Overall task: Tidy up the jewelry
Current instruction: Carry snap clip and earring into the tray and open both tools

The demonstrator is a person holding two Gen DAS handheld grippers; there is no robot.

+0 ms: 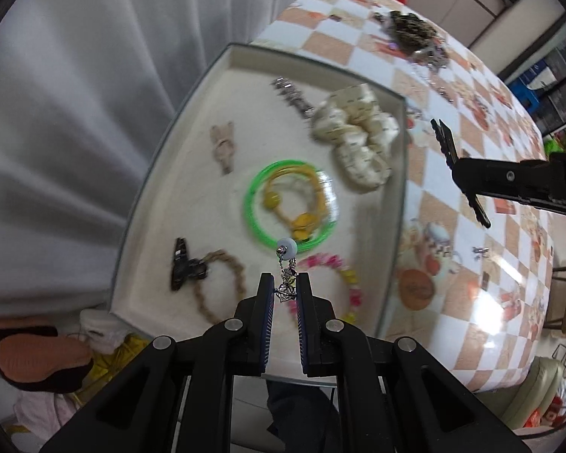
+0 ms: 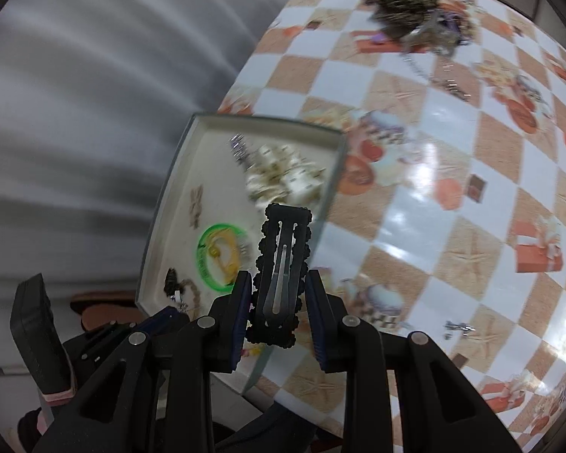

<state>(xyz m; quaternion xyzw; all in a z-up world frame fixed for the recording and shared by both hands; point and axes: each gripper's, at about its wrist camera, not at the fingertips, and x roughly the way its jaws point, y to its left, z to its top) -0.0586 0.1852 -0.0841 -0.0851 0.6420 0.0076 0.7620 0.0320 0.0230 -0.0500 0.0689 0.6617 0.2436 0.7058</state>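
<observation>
- Nearest the left wrist camera, the left gripper [image 1: 285, 283] is clamped on a small silver earring [image 1: 286, 270], whose chain and pale bead stick out past the fingertips.
- Directly below and ahead of that earring lies the tray [image 1: 192, 87], at the counter's [image 1: 452, 226] left edge, already holding a green bangle [image 1: 251, 207], a pink bead bracelet [image 1: 343, 275], a black claw clip [image 1: 180, 264] and a cream scrunchie [image 1: 358, 139].
- Further right, the right gripper [image 2: 279, 283] is closed on a black snap hair clip [image 2: 283, 264], its long axis running out along the fingers toward the tray.
- Judging by position, the left gripper is nearer: it hangs over the tray floor, while the right sits beside the tray's right wall [image 2: 332, 188].
- At far right, a tangled jewelry pile [image 2: 415, 11] remains unsorted on the counter.
</observation>
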